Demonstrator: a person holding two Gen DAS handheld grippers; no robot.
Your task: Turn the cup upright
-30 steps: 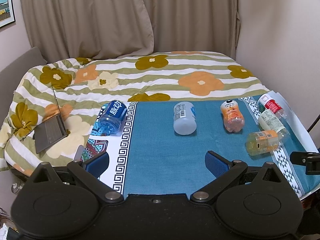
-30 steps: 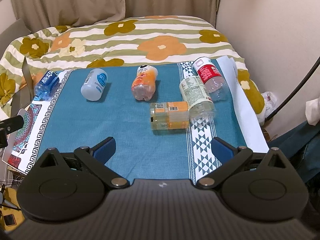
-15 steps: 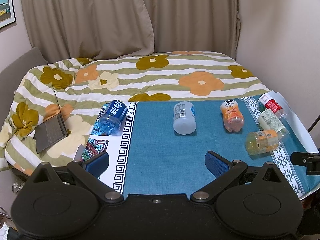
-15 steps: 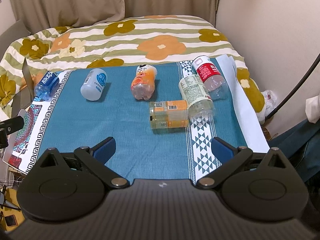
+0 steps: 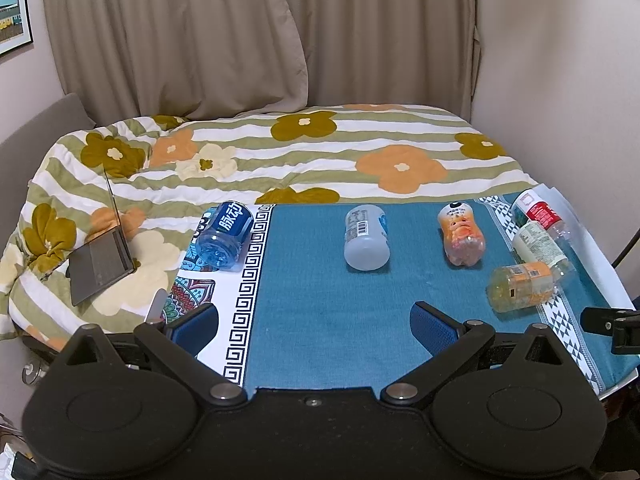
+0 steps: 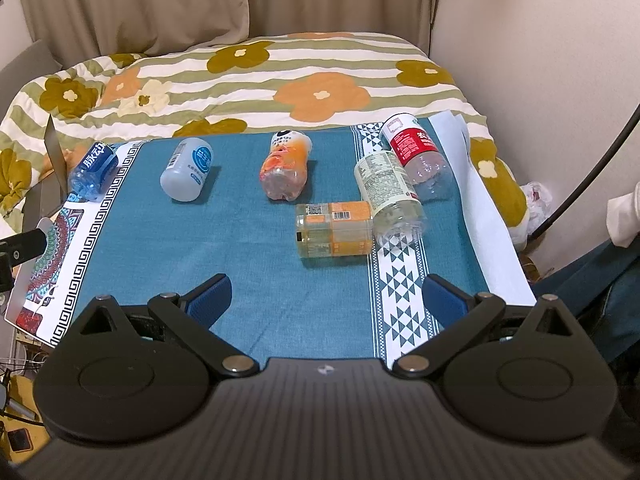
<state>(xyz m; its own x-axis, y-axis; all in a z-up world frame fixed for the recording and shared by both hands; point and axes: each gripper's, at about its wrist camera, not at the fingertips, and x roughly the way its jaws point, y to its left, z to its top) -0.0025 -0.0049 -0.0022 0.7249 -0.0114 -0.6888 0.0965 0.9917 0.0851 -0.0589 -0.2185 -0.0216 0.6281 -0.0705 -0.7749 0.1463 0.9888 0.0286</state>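
Still unturned: six bottles point(image 6: 333, 235), lying flat.

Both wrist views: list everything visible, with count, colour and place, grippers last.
Bottles: 6, all lying down on the cloth: blue far left, pale grey, orange-pink, yellow-orange, white-label, red-label far right.
Tablecloth: 1, teal with patterned borders, over the table.
Bedspread: 1, striped, floral, behind the table.
Laptop: 1, grey, open on the bedspread, left.
Curtains: beige, back wall.
Left gripper: open, holding nothing.
Right gripper: open, holding nothing.
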